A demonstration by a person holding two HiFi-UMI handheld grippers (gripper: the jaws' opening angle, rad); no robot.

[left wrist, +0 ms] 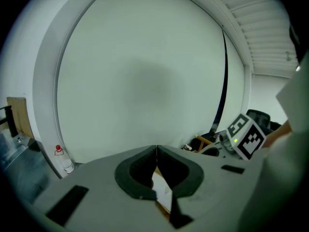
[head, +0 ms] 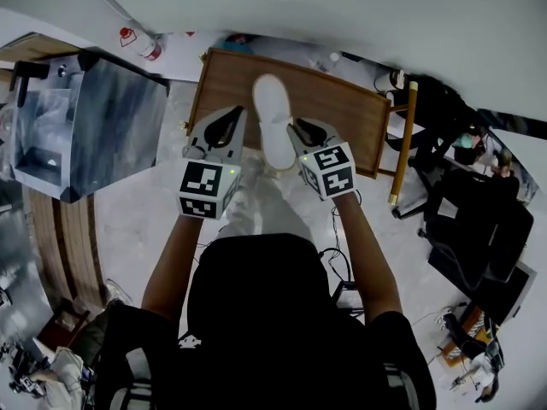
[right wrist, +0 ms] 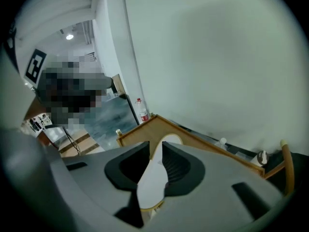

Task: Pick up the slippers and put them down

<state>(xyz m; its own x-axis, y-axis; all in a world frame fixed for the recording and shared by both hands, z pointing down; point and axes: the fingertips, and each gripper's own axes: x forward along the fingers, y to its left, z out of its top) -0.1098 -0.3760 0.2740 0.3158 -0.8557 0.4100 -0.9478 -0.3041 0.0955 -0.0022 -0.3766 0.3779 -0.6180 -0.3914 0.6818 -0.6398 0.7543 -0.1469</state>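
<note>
One white slipper (head: 273,118) lies lengthwise on the brown wooden table (head: 342,101), between my two grippers. My left gripper (head: 235,116) hovers just left of it. In the left gripper view that gripper (left wrist: 156,150) has its jaw tips pressed together with nothing between them; behind them only a pale patch and some wood show. My right gripper (head: 297,129) sits close to the slipper's right side. In the right gripper view its tips (right wrist: 155,146) stand a little apart, and the slipper (right wrist: 150,187) shows through the gap, lying on the table (right wrist: 193,135).
A grey metal cabinet (head: 85,126) stands left of the table, with a red-capped bottle (head: 141,43) behind it. A wooden pole (head: 402,143) rises at the table's right end, and dark office chairs (head: 479,220) crowd beyond it. A white wall closes the far side.
</note>
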